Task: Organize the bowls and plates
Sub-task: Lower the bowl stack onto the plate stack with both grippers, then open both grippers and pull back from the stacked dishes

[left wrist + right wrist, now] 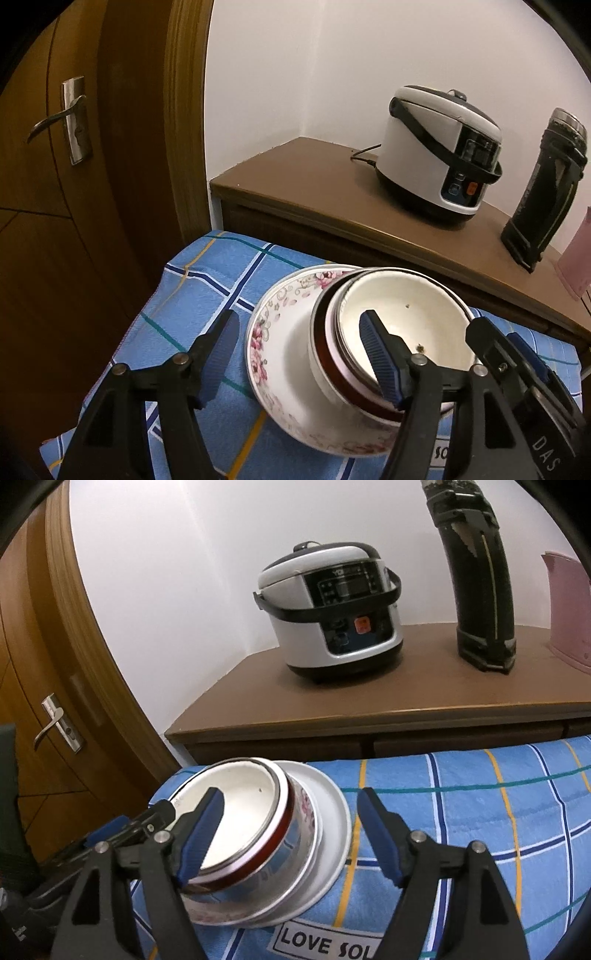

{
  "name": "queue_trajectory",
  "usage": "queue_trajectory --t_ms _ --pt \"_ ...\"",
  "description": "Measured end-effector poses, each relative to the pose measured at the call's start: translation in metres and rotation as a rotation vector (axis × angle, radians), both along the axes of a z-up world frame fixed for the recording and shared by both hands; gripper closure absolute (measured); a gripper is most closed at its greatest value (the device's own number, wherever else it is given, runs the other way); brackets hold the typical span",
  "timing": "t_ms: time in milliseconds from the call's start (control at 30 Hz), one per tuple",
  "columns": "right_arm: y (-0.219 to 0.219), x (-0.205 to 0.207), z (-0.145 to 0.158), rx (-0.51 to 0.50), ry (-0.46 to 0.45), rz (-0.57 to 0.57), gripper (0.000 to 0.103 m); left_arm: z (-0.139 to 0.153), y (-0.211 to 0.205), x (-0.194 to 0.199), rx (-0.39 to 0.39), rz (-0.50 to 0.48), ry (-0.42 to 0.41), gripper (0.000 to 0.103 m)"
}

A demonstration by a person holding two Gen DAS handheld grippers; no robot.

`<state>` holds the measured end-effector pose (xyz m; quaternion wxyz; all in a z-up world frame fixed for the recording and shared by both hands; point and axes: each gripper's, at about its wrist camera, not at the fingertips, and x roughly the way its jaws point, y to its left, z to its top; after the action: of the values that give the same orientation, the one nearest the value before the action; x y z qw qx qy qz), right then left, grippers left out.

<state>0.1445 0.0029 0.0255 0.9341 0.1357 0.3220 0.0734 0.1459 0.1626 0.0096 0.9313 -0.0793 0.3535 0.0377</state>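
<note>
Bowls (402, 325): a nested stack, white inside, with a dark red band under the rim, sitting on the plates and leaning a little.
Plates (273, 325): floral-rimmed, stacked under the bowls, flat on the blue checked cloth (207, 295).
Left gripper (301, 350): spread wide and holding nothing; its right finger dips over the bowl rim into the top bowl, while its left finger hangs over the cloth beside the plates. Whether the finger touches the bowl, I cannot tell.
Right gripper (290, 830): also wide apart, nothing clamped; its left finger sits inside the top bowl, its right finger outside above the cloth, just beyond the plate edge.
Both tools: close together at the stack, each visible in the other's view.
Cloth text: "LOVE SOL" on a white label (325, 943) near the plates.
Behind: a wooden cabinet (369, 709) carrying a white rice cooker (328, 620), a black thermos (480, 590) and a pink object (569, 616).
Far left: a wooden door with a metal handle (70, 118).
</note>
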Motion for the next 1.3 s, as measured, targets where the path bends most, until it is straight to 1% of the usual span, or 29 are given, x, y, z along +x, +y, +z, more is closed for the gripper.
queue_trajectory --t_ms 67,133,200,333,633,767,900,1033,1133,1300 --pt "-0.001 -0.004 0.0 0.012 -0.001 0.001 0.027 0.005 -0.001 -0.01 0.001 -0.007 -0.029 0.033" --pt "-0.003 -0.014 0.004 0.016 -0.018 -0.001 0.027 0.01 -0.002 -0.02 0.019 -0.014 -0.059 0.033" --pt "-0.004 -0.024 0.008 0.009 -0.036 -0.004 0.023 0.013 -0.003 -0.031 0.026 -0.02 -0.079 0.033" --pt "-0.006 -0.041 0.017 0.011 -0.069 -0.008 0.022 0.017 0.0 -0.048 0.004 -0.026 -0.094 0.033" --pt "-0.002 -0.073 0.035 0.008 -0.121 0.002 0.021 0.027 -0.001 -0.078 0.026 -0.032 -0.135 0.033" --pt "-0.001 -0.088 0.041 0.008 -0.15 -0.002 0.018 0.032 -0.002 -0.089 0.038 -0.026 -0.157 0.033" --pt "0.001 -0.103 0.048 -0.005 -0.183 -0.011 0.012 0.036 0.0 -0.101 0.036 -0.016 -0.174 0.033" --pt "-0.003 -0.117 0.053 0.007 -0.214 -0.029 0.007 0.04 -0.001 -0.114 0.066 -0.01 -0.202 0.032" --pt "-0.005 -0.128 0.057 0.002 -0.243 -0.049 0.006 0.042 -0.002 -0.123 0.078 0.003 -0.229 0.026" --pt "-0.004 -0.141 0.065 -0.016 -0.292 -0.067 0.005 0.05 -0.003 -0.133 0.104 0.005 -0.263 0.025"
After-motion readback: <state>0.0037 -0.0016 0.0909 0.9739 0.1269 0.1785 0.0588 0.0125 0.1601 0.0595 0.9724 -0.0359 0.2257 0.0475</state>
